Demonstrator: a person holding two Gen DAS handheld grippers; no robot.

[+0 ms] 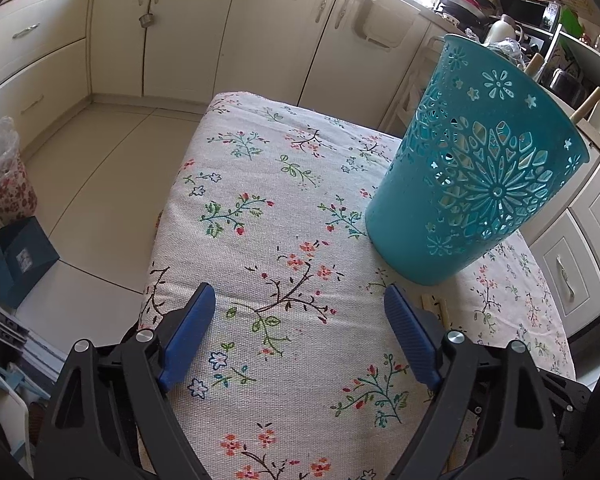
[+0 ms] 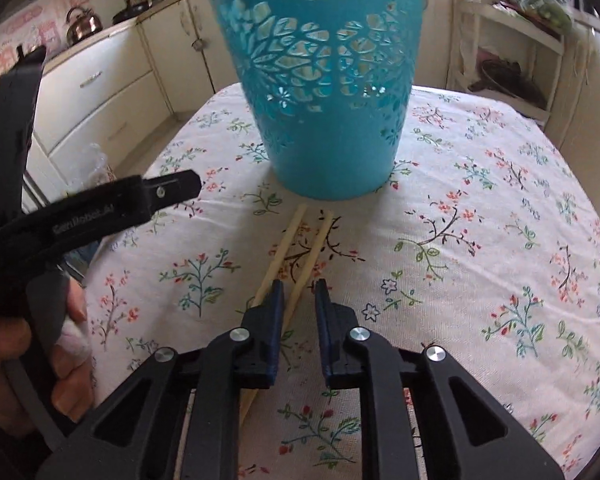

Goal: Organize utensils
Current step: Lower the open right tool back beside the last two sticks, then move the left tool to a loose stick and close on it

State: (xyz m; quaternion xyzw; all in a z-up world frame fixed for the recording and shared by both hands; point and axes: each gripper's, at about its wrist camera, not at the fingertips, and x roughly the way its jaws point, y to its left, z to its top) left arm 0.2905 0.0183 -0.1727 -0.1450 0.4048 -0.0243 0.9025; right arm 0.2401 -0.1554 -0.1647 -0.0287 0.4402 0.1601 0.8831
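A teal perforated holder [image 1: 476,172] stands upright on the floral tablecloth [image 1: 284,208]; it also shows in the right wrist view [image 2: 324,80]. Two wooden chopsticks [image 2: 296,248] lie on the cloth in front of the holder, ends toward its base; their tips show in the left wrist view [image 1: 434,306]. My right gripper [image 2: 298,290] hovers low over the chopsticks, jaws narrowly apart, one stick passing between them. My left gripper [image 1: 300,300] is wide open and empty, left of the holder.
The left hand-held gripper body [image 2: 80,216] and the hand holding it fill the left side of the right wrist view. Cream kitchen cabinets [image 1: 220,32] surround the table. A shelf unit [image 2: 508,60] stands behind at right. The table edge [image 1: 168,220] drops to the tiled floor.
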